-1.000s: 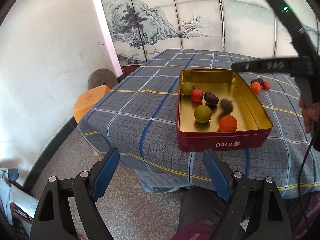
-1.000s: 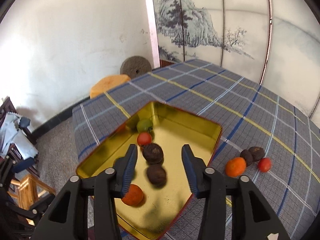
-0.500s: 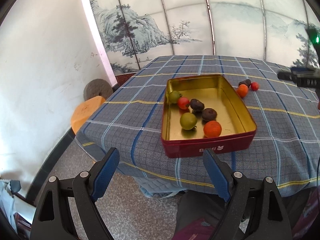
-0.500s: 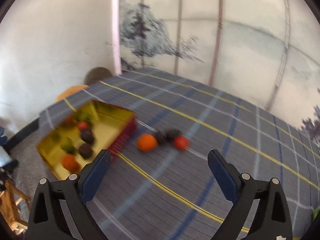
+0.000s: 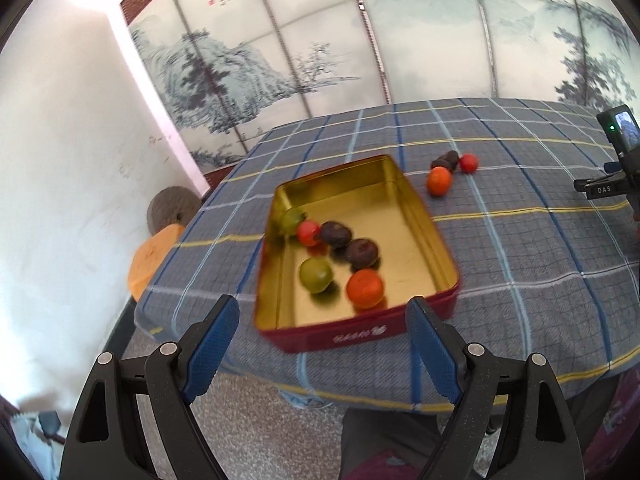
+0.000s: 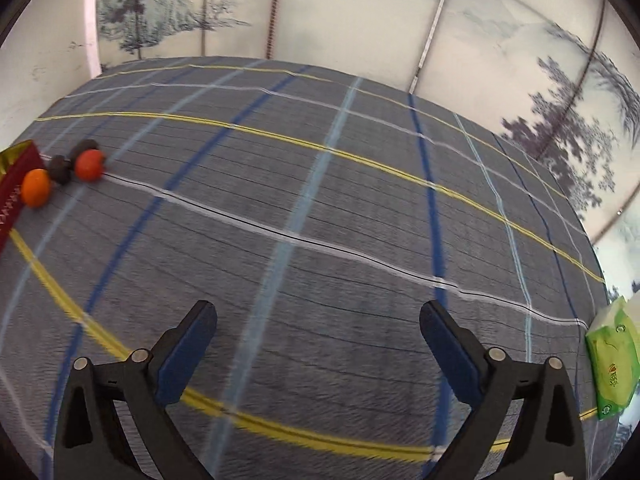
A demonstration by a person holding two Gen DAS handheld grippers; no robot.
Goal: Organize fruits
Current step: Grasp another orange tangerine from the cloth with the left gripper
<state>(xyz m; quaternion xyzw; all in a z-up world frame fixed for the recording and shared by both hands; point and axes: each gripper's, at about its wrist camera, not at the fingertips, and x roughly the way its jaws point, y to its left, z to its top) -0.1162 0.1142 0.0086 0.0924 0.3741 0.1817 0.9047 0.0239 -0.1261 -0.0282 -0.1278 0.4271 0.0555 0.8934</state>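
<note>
A red tin with a gold inside sits on the plaid tablecloth and holds several fruits: two green, a small red, two dark brown and an orange one. Beyond its far right corner lie an orange fruit, a dark one and a red one. My left gripper is open and empty, just before the tin's near wall. My right gripper is open and empty above bare cloth; the loose orange, dark and red fruits lie far left of it.
The table's near edge drops to a speckled floor. An orange stool and a round stone stand left of the table. A green tissue pack lies at the table's right edge. A painted screen stands behind.
My right gripper has swung away from the tin to the right and opened wide; the fruits have slid to its far left. My left gripper has moved closer to the tin.
</note>
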